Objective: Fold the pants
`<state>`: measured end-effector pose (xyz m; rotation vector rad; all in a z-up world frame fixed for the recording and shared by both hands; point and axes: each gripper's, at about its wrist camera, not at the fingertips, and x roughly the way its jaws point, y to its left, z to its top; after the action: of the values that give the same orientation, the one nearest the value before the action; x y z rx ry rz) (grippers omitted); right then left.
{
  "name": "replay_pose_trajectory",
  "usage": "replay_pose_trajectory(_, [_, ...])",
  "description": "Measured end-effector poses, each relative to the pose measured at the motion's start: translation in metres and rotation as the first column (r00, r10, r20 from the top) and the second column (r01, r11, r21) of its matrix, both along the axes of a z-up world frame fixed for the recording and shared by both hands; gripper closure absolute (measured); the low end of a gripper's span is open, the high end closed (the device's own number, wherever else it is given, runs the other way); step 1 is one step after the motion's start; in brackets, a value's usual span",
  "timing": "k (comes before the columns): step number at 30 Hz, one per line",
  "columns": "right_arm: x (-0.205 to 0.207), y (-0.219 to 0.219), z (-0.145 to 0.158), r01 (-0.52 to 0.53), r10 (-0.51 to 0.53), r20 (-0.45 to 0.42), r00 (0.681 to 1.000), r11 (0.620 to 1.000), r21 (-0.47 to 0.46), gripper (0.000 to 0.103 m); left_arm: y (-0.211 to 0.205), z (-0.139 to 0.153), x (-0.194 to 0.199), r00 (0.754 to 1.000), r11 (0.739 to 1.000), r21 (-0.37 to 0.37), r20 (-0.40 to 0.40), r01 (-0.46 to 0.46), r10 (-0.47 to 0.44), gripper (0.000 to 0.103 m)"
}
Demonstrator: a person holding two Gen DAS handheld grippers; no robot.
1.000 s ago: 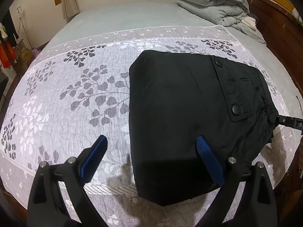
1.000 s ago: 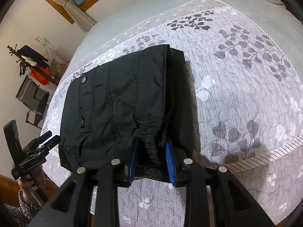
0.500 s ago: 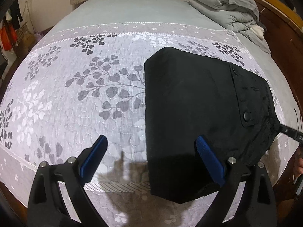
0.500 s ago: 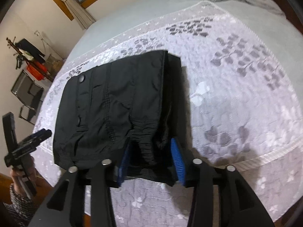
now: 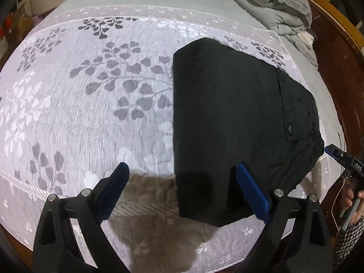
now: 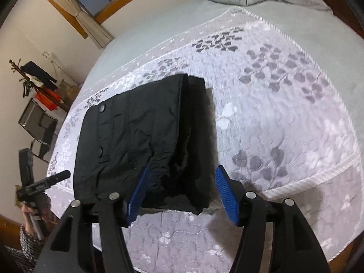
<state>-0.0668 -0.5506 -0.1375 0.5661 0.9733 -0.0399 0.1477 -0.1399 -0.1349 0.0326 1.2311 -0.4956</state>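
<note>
Lying folded into a thick black rectangle, the pants (image 5: 229, 122) rest on the leaf-patterned bedspread (image 5: 91, 104) close to the near edge of the bed, toward its near right corner as my left camera shows it. The pocket flap with its snap buttons faces up on the side nearest my right hand, and the gathered waistband bunches at the near edge.

My right tongs (image 6: 182, 193) have just been opening: the blue pads stand apart on either side of the waistband bunch, and the cloth between them sits loose, not pinched. From my left camera only the tip of those right tongs shows, just beside the pants' waistband corner, with my hand (image 5: 351, 196) and a checked sleeve (image 5: 348, 243) behind it.

My left tongs (image 5: 182, 191) are spread wide with nothing between them, hanging over the near edge of the bed. One pad is above bare bedspread, the other above the near corner of the pants, and I cannot tell whether it touches the cloth.

A grey duvet (image 5: 270, 6) is heaped at the far right corner of the bed.
</note>
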Motion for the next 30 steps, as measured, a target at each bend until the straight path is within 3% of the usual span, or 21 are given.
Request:
replay_pose_trajectory(9, [0.006,0.006,-0.004,-0.024,0.024,-0.005,1.000,1.000,0.012,0.041,-0.006,-0.016,0.009,0.994,0.998,-0.050,-0.097,0.037,-0.042,0.008])
replay_pose_trajectory(16, [0.012,0.009,-0.006,-0.039,0.039,-0.017,0.999,0.999,0.006,0.041,-0.004,-0.036,0.025,0.977,0.986,-0.166,-0.204,0.024,-0.058,0.008])
replay_pose_trajectory(19, [0.013,0.009,-0.006,-0.047,0.048,-0.013,0.999,0.999,0.008,0.041,0.000,-0.046,0.032,0.962,0.971,-0.239,-0.264,0.003,-0.068,0.008])
replay_pose_trajectory(24, [0.018,0.010,-0.009,-0.057,0.057,-0.023,0.998,0.998,0.004,0.041,-0.001,-0.070,0.040,0.913,0.931,-0.361,-0.394,-0.044,-0.109,0.008])
replay_pose_trajectory(28, [0.019,0.008,-0.009,-0.054,0.054,-0.023,0.998,0.998,0.008,0.041,-0.007,-0.081,0.040,0.886,0.910,-0.406,-0.450,-0.089,-0.114,0.008])
replay_pose_trajectory(30, [0.020,0.006,-0.010,-0.053,0.054,-0.026,0.998,0.999,0.011,0.039,-0.014,-0.084,0.038,0.886,0.913,-0.400,-0.450,-0.084,-0.116,0.008])
